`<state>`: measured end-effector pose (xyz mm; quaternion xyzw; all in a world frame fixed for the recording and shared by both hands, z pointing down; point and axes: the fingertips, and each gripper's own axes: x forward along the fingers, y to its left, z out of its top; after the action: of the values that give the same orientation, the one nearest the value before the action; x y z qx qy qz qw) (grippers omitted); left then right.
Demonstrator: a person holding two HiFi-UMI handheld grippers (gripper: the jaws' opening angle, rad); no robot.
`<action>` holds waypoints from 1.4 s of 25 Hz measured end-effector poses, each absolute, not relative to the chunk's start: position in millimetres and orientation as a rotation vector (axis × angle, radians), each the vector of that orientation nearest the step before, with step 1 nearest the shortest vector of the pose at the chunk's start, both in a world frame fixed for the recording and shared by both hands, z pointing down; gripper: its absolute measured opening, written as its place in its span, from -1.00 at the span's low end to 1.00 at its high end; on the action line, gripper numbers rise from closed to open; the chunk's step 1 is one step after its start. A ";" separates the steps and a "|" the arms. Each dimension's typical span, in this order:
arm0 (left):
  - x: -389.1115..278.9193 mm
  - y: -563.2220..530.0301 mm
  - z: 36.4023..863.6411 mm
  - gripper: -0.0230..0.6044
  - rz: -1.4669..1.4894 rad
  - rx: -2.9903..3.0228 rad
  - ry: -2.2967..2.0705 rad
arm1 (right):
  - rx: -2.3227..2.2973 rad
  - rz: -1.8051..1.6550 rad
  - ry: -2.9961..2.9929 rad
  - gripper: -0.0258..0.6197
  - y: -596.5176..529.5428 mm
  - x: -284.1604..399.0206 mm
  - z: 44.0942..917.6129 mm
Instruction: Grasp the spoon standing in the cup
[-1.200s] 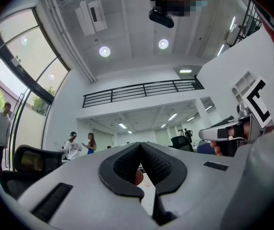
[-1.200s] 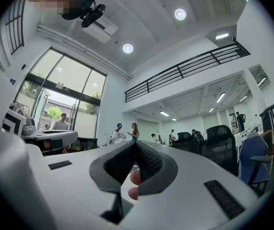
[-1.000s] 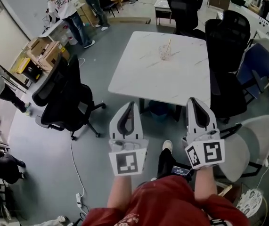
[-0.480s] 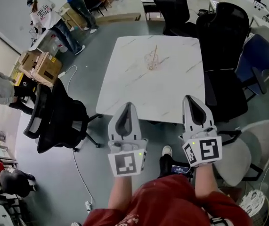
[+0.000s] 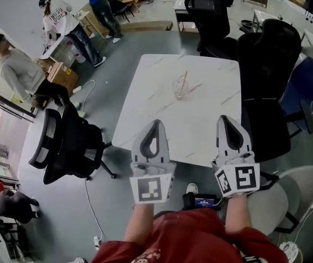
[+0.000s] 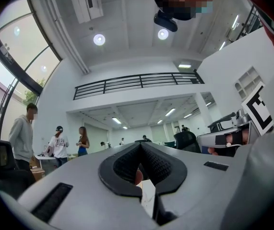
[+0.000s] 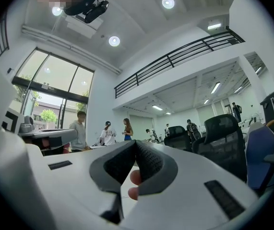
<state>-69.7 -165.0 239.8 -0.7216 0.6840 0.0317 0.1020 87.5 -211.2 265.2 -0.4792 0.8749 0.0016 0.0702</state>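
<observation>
While the person is holding both tools low at the near side of the white table (image 5: 211,100), the left gripper (image 5: 157,124) is pressing its jaws together tip to tip, with nothing between them; the right gripper (image 5: 225,119) is doing the same, closed and empty; both are pointing toward the table and sitting well apart from the clear cup (image 5: 180,90). That cup is standing near the middle of the tabletop, a little toward the far edge; the spoon (image 5: 184,81) is standing in it with its lower end inside the cup, its long axis running close to upright and leaning, so the handle end is pointing up and toward the table's far right; a black office chair (image 5: 68,147) is standing left of the table, and another black chair (image 5: 268,59) is crowding its right side.
</observation>
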 end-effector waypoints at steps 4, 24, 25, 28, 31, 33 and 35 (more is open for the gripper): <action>-65.9 -182.3 232.7 -0.90 0.107 -2.117 2.002 | -1.429 0.006 2.623 -0.88 -230.1 89.2 259.9; -106.4 -274.4 244.0 -0.90 0.205 -2.173 1.954 | -1.470 0.113 2.651 -0.88 -314.5 39.7 256.9; -111.4 -282.2 246.6 -0.90 0.200 -2.179 1.946 | -1.481 0.105 2.647 -0.88 -322.5 34.6 259.8; -127.0 -309.9 261.0 -0.90 0.177 -2.220 1.946 | -1.532 0.078 2.619 -0.88 -348.6 21.5 269.3; -143.2 -340.2 275.4 -0.90 0.155 -2.255 1.955 | -1.574 0.052 2.604 -0.88 -375.9 8.1 279.5; -150.4 -357.5 283.6 -0.90 0.154 -2.283 1.953 | -1.601 0.031 2.603 -0.88 -391.2 0.9 287.4; -154.8 -372.9 291.4 -0.90 0.157 -2.313 1.945 | -1.632 0.013 2.603 -0.88 -404.2 -4.4 294.9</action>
<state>-154.8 -372.9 291.4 -0.7632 0.6415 0.0517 0.0578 -4.4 -404.2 294.9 -0.5309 0.8467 0.0042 0.0345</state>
